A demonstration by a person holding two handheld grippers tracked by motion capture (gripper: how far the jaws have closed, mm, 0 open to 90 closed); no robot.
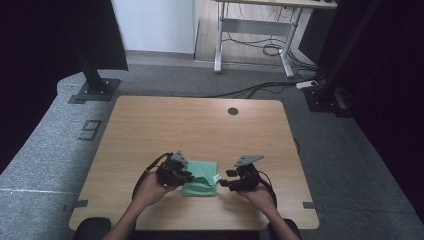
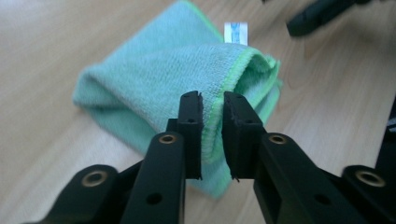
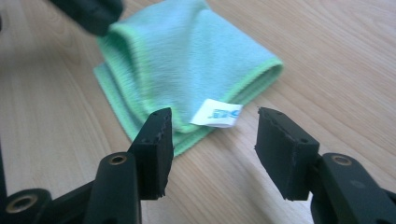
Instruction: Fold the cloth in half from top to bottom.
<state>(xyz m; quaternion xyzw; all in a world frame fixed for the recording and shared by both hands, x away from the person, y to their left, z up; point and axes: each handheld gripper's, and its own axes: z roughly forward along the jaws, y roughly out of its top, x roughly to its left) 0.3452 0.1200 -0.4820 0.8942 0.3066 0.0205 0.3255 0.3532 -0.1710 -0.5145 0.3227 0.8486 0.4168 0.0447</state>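
A green cloth (image 1: 201,179), folded into a small pad, lies near the front edge of the wooden table (image 1: 200,125) between my two grippers. My left gripper (image 1: 187,176) is at the cloth's left side. In the left gripper view its jaws (image 2: 212,100) stand close together with the hem of the cloth (image 2: 154,79) pinched between them. My right gripper (image 1: 225,180) sits just right of the cloth. Its jaws (image 3: 215,115) are spread wide and hold nothing. The cloth (image 3: 187,56) and its white label (image 3: 215,113) lie just beyond those tips.
A round cable hole (image 1: 233,111) sits at the table's far edge. Black stand bases (image 1: 95,90) (image 1: 325,97) rest on the grey floor behind the table, and cables run to a desk frame (image 1: 252,30) farther back.
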